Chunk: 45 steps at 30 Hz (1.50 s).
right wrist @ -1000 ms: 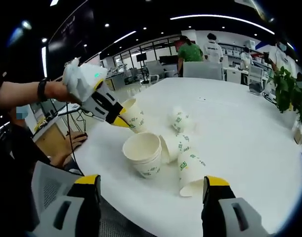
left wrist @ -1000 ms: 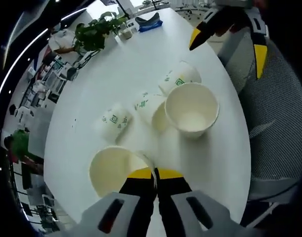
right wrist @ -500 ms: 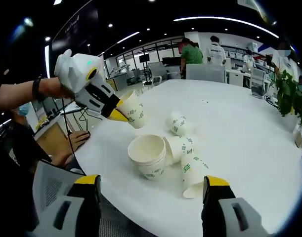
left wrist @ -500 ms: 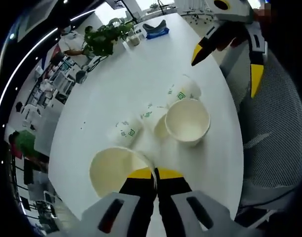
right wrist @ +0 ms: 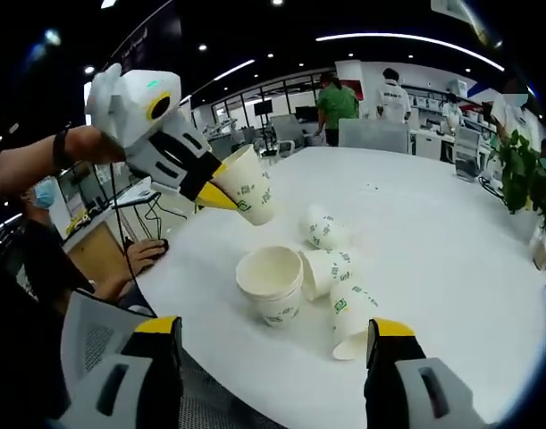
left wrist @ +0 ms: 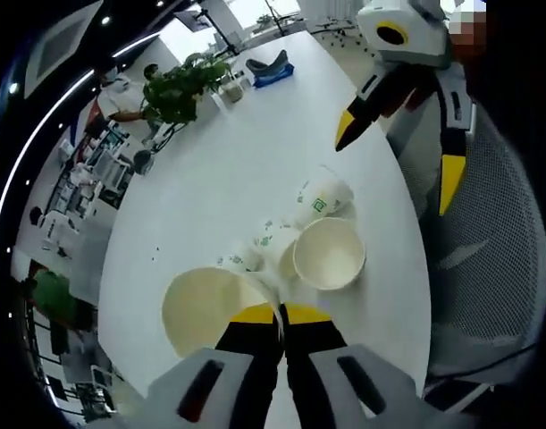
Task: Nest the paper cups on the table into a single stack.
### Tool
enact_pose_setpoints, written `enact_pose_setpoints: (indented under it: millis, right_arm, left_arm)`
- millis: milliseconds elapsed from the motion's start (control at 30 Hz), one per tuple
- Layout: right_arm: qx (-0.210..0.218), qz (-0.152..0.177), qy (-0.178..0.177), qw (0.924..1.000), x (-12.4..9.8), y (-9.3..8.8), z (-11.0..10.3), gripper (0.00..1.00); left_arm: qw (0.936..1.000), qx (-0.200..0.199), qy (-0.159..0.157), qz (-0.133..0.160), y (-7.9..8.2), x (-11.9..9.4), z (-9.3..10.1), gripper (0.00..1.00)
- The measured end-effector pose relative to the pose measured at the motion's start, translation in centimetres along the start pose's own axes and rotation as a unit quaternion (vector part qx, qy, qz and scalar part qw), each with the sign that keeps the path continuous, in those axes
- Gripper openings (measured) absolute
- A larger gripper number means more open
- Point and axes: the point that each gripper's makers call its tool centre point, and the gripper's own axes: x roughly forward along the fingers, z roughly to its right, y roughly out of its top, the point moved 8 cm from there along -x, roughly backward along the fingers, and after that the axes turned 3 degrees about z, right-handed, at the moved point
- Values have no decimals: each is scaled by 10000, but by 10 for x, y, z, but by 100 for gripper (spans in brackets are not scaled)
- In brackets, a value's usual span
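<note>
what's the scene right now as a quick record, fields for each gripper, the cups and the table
left gripper: jaws shut on the rim of a held cup, lifted above the table
right gripper: jaws open, holding nothing, near the table edge
upright cup: standing mouth up on the table, below the held cup
lying cups: three on their sides beside the upright cup, one farther back, one against it, one nearest
table: white, round-edged
plant: at the far end of the table

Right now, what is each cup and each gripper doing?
Left hand-held gripper: shut on held cup, lifted above the table.
Right hand-held gripper: open, holding nothing.
Upright cup: standing, mouth up.
Three other cups: lying on their sides.
</note>
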Motion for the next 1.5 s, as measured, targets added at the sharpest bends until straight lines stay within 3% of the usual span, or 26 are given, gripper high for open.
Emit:
enact_pose_setpoints:
  millis: [233,667,867,1067,1500]
  right_arm:
    - [-3,-2,32,10000,-3,1,-4,86]
    - [21,10,49,10000,-2,-2,-5,86]
    - [27,11,59,10000,-2,-3,-4,86]
    - [47,76,61,9999,-5,-2,-5,86]
    - [27,-78,197,9998,0,-6,-9,86]
  left_arm:
    - [9997,141,-165,107,18,0,9,0]
    - [9971,447,-622,34,32,9,34,0]
    - [9955,531,-780,-1,35,11,43,0]
    - [9918,697,-1050,-225,32,19,53,0]
    - [9919,653,-1048,-291,39,29,54,0]
